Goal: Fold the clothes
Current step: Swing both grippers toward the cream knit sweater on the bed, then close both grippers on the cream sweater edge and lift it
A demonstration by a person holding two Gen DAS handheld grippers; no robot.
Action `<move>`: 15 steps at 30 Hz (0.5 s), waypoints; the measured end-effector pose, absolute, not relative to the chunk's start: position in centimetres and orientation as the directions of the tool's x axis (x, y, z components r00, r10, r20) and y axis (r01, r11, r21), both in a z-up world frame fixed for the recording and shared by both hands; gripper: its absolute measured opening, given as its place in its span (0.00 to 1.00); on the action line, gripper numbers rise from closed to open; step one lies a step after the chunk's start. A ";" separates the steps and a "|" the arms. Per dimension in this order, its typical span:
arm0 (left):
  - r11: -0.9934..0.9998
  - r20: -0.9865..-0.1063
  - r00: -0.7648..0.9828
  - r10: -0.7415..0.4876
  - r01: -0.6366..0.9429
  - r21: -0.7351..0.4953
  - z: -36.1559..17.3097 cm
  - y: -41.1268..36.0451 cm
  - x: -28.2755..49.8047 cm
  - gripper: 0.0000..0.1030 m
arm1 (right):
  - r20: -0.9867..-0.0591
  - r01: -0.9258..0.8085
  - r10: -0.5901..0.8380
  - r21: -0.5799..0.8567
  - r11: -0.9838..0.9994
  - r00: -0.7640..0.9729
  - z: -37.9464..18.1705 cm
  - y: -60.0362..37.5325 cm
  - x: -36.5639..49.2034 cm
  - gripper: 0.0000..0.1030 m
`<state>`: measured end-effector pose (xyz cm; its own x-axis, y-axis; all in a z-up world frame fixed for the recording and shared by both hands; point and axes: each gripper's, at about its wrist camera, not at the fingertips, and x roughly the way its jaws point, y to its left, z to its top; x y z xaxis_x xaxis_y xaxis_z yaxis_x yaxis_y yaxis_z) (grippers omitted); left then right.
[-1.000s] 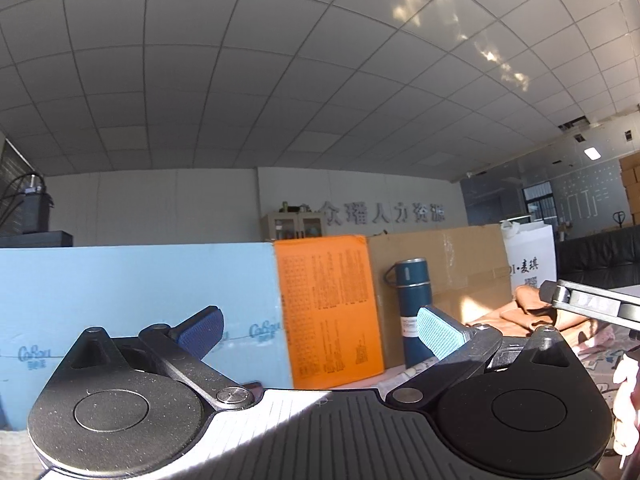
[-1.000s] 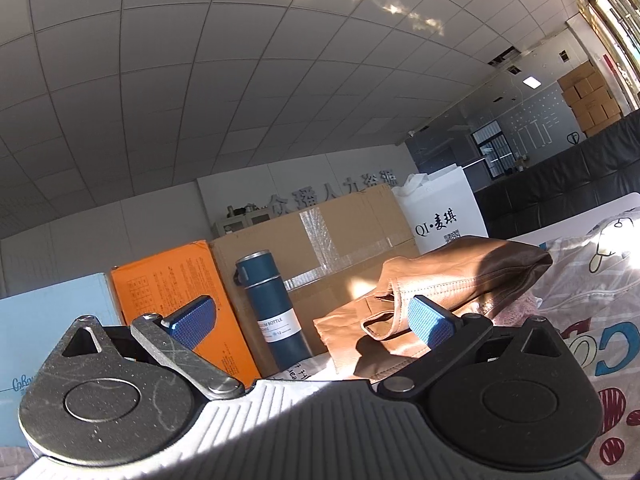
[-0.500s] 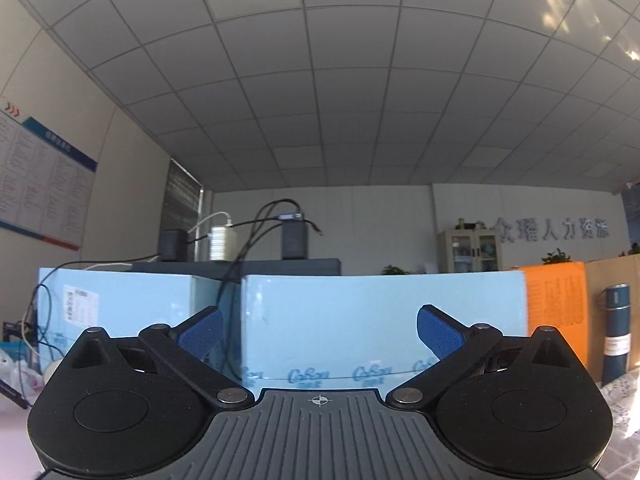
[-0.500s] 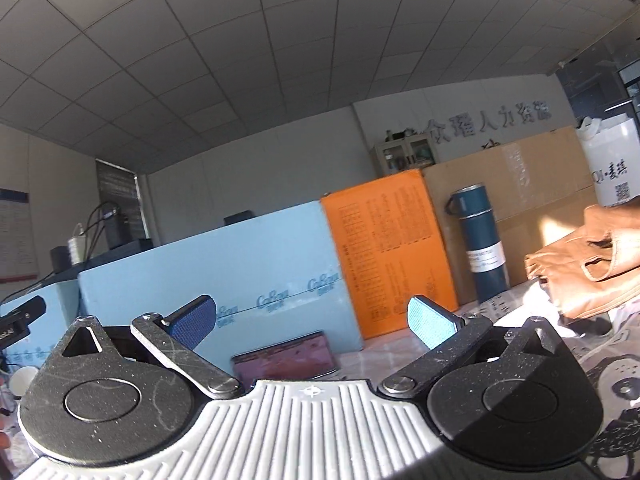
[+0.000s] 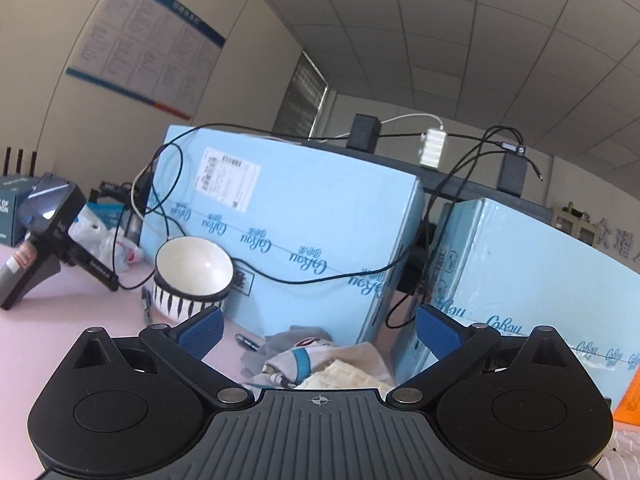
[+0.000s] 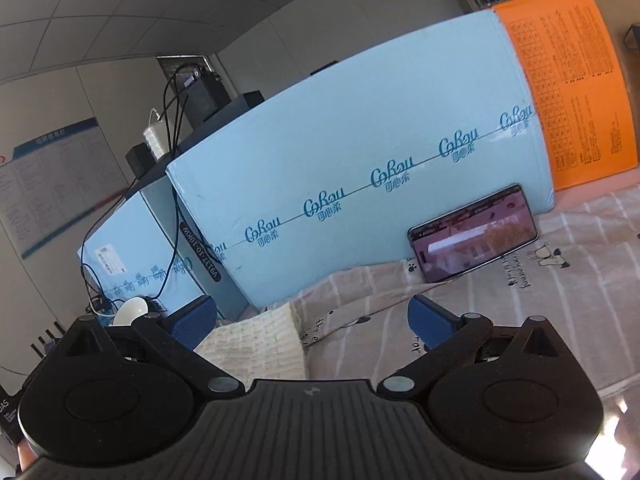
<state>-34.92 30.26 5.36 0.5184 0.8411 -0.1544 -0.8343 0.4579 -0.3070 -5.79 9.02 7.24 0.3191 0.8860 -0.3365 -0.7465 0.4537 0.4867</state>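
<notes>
Through my left wrist camera I look over a pale pink table (image 5: 60, 320) in an office with a tiled ceiling and a printed chart (image 5: 148, 52) on the wall. The landmark here is the big light-blue carton (image 5: 304, 216). A black-and-white striped bowl (image 5: 192, 280) stands just in front of its left end, black cables (image 5: 400, 264) hang across its face, and a dark handheld device (image 5: 44, 224) leans well off to its left. At the carton's foot, near its right corner, lies a crumpled heap of clothes (image 5: 320, 364), grey and cream with a teal band, rumpled and unfolded. My left gripper (image 5: 318, 330) hangs above that heap with its blue fingers spread wide, touching nothing.

Through my right wrist camera, a second light-blue carton (image 6: 360, 160) stands behind a beige striped cloth (image 6: 520, 300) printed with small cartoon figures, spread flat over the table. A phone (image 6: 474, 234) with a lit screen leans on its side against that carton's lower right. An orange board (image 6: 572, 84) stands beside the carton's right end. A cream waffle-textured garment (image 6: 256, 344) lies on the cloth below the carton's left corner. My right gripper (image 6: 312, 320) is wide apart and empty, over that cream piece.
</notes>
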 end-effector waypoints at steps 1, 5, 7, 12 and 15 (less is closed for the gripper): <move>0.459 -0.176 0.525 0.833 -0.832 -0.310 5.0 30.4 -34.8 0.99 | -0.361 -0.742 0.886 0.500 0.446 0.290 6.7 10.6 -5.5 1.00; 0.491 -0.233 0.558 0.797 -0.822 -0.287 3.8 30.9 -33.6 0.99 | -0.434 -0.689 0.892 0.608 0.395 0.127 4.0 16.2 -4.8 0.97; 0.500 -0.252 0.562 0.788 -0.822 -0.272 3.1 31.1 -32.8 0.99 | -0.450 -0.678 0.889 0.627 0.383 0.085 2.8 18.4 -5.0 0.95; 0.530 -0.297 0.560 0.773 -0.828 -0.182 2.1 31.3 -30.6 0.94 | -0.518 -0.710 0.850 0.561 0.426 0.101 0.8 23.1 -5.6 0.91; 0.542 -0.334 0.560 0.759 -0.826 -0.154 1.5 31.8 -29.7 0.83 | -0.554 -0.703 0.826 0.545 0.457 0.108 -0.5 25.2 -5.1 0.85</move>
<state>-29.74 31.85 1.50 0.5596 0.7587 -0.3335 -0.8263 0.5417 -0.1541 -5.13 25.16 -0.54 0.1078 0.8255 -0.5540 -0.7028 0.4574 0.5448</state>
